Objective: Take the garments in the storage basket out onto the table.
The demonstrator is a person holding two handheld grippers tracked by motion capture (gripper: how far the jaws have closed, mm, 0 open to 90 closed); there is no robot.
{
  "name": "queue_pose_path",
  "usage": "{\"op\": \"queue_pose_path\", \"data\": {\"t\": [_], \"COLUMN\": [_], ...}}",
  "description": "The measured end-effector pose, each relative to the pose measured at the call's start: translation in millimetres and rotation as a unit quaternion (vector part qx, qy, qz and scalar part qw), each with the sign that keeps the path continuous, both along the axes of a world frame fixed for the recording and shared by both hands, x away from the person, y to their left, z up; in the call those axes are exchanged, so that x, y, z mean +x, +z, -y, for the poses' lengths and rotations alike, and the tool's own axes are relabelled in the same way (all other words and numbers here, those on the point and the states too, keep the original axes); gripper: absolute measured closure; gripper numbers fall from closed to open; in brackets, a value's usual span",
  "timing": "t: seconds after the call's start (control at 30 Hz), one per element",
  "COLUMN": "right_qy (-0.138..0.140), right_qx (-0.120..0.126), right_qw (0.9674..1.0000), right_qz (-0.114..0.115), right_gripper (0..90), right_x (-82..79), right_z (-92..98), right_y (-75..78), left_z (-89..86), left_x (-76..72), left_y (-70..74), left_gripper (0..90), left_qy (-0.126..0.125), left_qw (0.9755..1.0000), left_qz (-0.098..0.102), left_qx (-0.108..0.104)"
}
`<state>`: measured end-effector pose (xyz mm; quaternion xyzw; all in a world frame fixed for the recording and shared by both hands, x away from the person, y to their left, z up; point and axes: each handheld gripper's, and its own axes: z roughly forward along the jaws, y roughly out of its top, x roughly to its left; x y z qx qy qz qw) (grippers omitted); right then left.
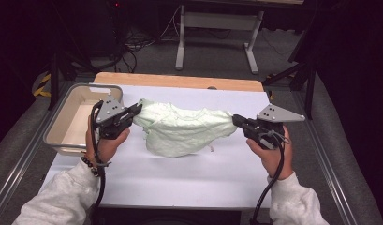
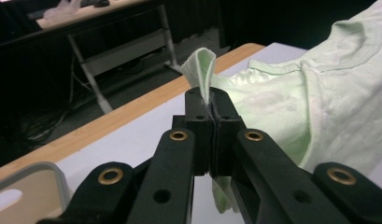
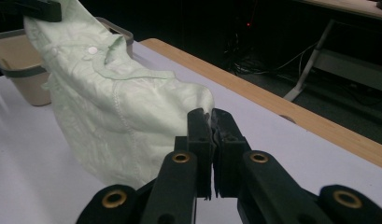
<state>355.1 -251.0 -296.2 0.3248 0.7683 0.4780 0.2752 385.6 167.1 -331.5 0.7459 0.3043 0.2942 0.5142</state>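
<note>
Left tool [image 1: 136, 110] and right tool [image 1: 237, 120] each clamp the shirt [image 1: 182, 129]; keep both level, fabric taut above the tabletop [image 1: 180, 178].

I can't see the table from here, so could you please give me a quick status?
Left tool and right tool shut on pale green shirt. Shirt hangs stretched between them. Bin at left, clear.

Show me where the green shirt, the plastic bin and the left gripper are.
green shirt [image 1: 180, 129]: high view, middle of the hanging cloth.
plastic bin [image 1: 62, 96]: high view, left rim.
left gripper [image 2: 211, 100]: left gripper view, tips clamped on cloth.
</note>
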Motion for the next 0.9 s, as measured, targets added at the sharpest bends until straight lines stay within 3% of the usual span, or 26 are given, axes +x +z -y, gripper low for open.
{"op": "queue_pose_path", "data": {"t": [0.13,0.23,0.3,0.43,0.57,0.63,0.87,0.9], "right_qy": [0.005,0.005,0.011,0.016,0.012,0.014,0.001,-0.006], "right_qx": [0.006,0.019,0.028,0.025,0.029,0.037,0.034,0.028], "right_qw": [0.9998,0.9990,0.9987,0.9987,0.9986,0.9986,0.9994,0.9995], "right_qz": [0.020,0.040,0.041,0.041,0.042,0.035,-0.009,-0.015], "right_gripper": [87.4,87.4,87.3,87.4,87.3,87.3,87.2,87.2], "right_x": [-20.6,-36.1,-45.3,-56.6,-60.8,-57.9,-25.9,-19.7], "right_z": [1.9,6.9,9.2,8.9,10.6,10.2,4.2,2.0], "right_y": [9.6,17.4,18.0,12.8,7.0,1.0,-25.5,-29.4], "left_z": [-3.8,-5.7,-7.7,-7.1,-5.2,-1.9,6.3,7.9], "left_x": [-15.3,-31.6,-38.7,-47.5,-43.8,-33.1,-10.9,-0.3], "left_y": [4.0,7.7,8.0,2.2,-7.9,-20.2,-37.0,-41.8], "left_gripper": [88.2,88.2,88.2,88.2,88.2,88.2,88.1,88.1], "left_qy": [-0.019,-0.023,-0.023,-0.027,-0.021,-0.016,0.015,0.024], "left_qw": [0.9998,0.9995,0.9992,0.9991,0.9996,0.9997,0.9996,0.9991], "left_qz": [0.003,0.022,0.029,0.023,0.011,-0.013,-0.022,-0.033], "left_qx": [-0.003,-0.007,-0.015,-0.022,-0.017,-0.012,0.011,0.009]}}
